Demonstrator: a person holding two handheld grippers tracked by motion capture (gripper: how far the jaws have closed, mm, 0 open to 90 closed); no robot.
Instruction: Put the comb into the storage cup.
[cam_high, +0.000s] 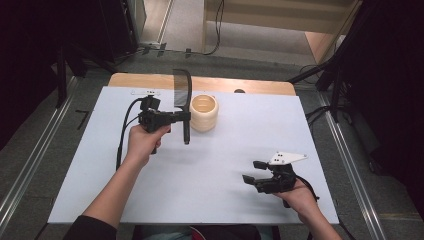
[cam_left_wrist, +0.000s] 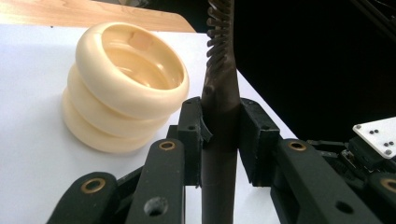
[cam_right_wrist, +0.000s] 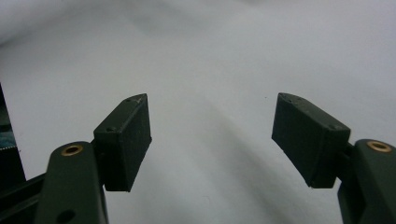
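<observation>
Clamped in the left gripper (cam_left_wrist: 219, 140), a dark plastic comb (cam_left_wrist: 219, 84) stands upright, its toothed end raised above the jaws, just beside a glossy cream ribbed cup (cam_high: 204, 113) on the matte white table (cam_high: 200, 175). Nearer the person than the cup, the right gripper (cam_high: 255, 172) hangs spread and empty.

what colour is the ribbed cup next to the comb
Cream, a pale ivory; the cup shows best in the left gripper view.

High overhead view—two close tongs-mounted views
</observation>
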